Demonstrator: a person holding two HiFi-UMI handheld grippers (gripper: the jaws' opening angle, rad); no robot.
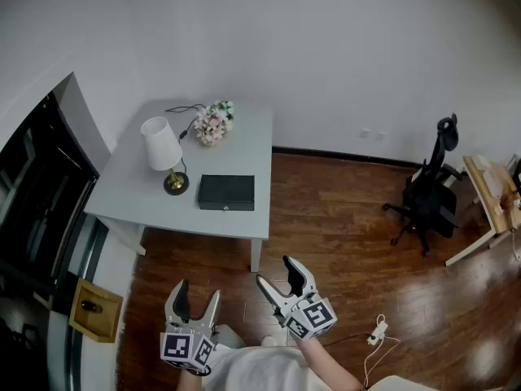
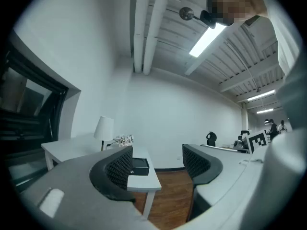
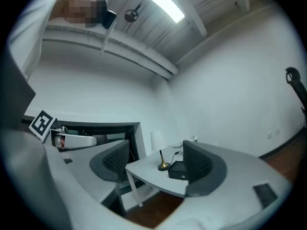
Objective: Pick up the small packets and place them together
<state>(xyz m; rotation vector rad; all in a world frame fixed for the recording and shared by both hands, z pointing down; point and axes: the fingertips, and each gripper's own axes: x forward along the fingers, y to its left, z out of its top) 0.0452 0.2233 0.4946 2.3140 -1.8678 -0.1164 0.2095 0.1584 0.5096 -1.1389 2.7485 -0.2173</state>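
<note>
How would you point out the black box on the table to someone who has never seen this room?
Find the grey table against the white wall. Near its front edge, just right of the white-shaded lamp, lies the black box. It is the only flat, dark, rectangular thing there; the lamp stands tall and the flower bunch sits at the back.

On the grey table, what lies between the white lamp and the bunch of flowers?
A thin black cable lies on the table between the lamp and the flowers; the head view shows it.
</note>
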